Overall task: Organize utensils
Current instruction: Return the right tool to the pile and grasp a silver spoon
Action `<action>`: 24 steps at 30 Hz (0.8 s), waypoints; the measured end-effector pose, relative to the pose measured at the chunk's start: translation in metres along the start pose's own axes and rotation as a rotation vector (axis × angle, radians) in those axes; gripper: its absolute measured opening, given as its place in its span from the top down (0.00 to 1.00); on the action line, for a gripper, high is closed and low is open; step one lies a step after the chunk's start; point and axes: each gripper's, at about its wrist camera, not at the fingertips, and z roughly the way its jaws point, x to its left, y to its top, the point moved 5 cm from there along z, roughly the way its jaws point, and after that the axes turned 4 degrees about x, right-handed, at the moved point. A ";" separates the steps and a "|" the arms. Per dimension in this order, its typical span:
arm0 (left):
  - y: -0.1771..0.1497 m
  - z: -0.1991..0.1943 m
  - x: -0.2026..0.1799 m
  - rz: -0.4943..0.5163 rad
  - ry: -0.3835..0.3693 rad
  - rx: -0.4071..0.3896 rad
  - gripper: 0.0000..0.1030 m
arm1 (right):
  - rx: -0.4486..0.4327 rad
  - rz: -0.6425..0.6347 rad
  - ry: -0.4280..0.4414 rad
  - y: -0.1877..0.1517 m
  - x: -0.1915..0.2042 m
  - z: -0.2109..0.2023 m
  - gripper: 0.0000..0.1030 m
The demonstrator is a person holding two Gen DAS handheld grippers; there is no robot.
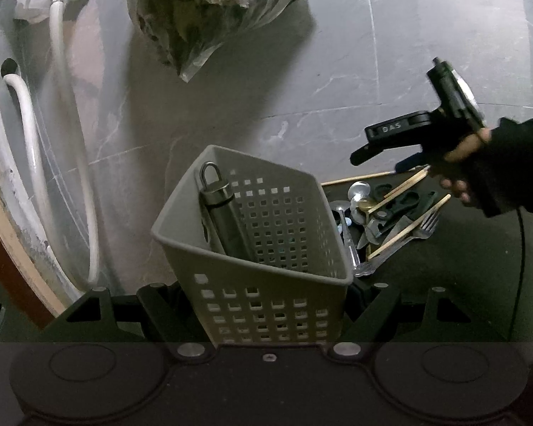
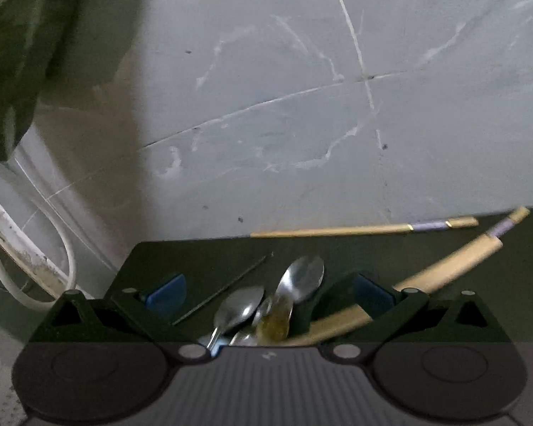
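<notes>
My left gripper [image 1: 261, 294] is shut on a grey perforated basket [image 1: 266, 234], which is tilted. Inside it leans a dark cylindrical tool with a loop handle [image 1: 224, 213]. To the right, on a dark mat [image 1: 444, 266], lies a pile of utensils [image 1: 383, 220]: spoons, a fork, chopsticks, black-handled scissors. My right gripper [image 1: 380, 161], held by a hand in a black sleeve, hovers over that pile. In the right wrist view it [image 2: 270, 294] stands open, nothing gripped, with steel spoons [image 2: 302, 278] low between its blue-padded fingers [image 2: 167, 293]. Pale chopsticks [image 2: 366, 230] lie beyond.
A crumpled plastic bag [image 1: 213, 10] of dark stuff sits on the grey marble-tiled floor [image 2: 302, 106] behind the basket. White hoses [image 1: 64, 106] run down the left side by a wall. A thin black cable [image 1: 518, 248] hangs at the right.
</notes>
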 end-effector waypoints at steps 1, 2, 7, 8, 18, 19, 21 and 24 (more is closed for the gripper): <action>0.000 0.000 0.000 -0.003 0.004 0.002 0.23 | 0.009 -0.011 0.007 0.004 -0.005 0.009 0.00; 0.000 0.001 0.000 -0.007 0.009 0.005 0.23 | 0.020 -0.019 0.010 0.007 -0.009 0.016 0.00; 0.003 0.003 0.001 -0.022 0.023 0.018 0.23 | 0.072 -0.024 0.020 0.014 -0.026 0.046 0.13; 0.003 0.003 0.001 -0.025 0.026 0.020 0.23 | 0.083 -0.017 0.020 0.015 -0.029 0.051 0.19; 0.005 0.004 0.000 -0.034 0.046 0.025 0.23 | 0.109 0.007 0.078 0.009 -0.035 0.062 0.71; 0.005 0.005 0.000 -0.035 0.046 0.025 0.23 | 0.107 0.011 0.078 0.008 -0.036 0.062 0.76; 0.005 0.004 0.000 -0.033 0.044 0.025 0.23 | 0.105 0.022 0.078 0.006 -0.038 0.063 0.88; 0.005 0.005 0.001 -0.034 0.044 0.024 0.23 | 0.087 0.057 0.092 0.005 -0.039 0.061 0.95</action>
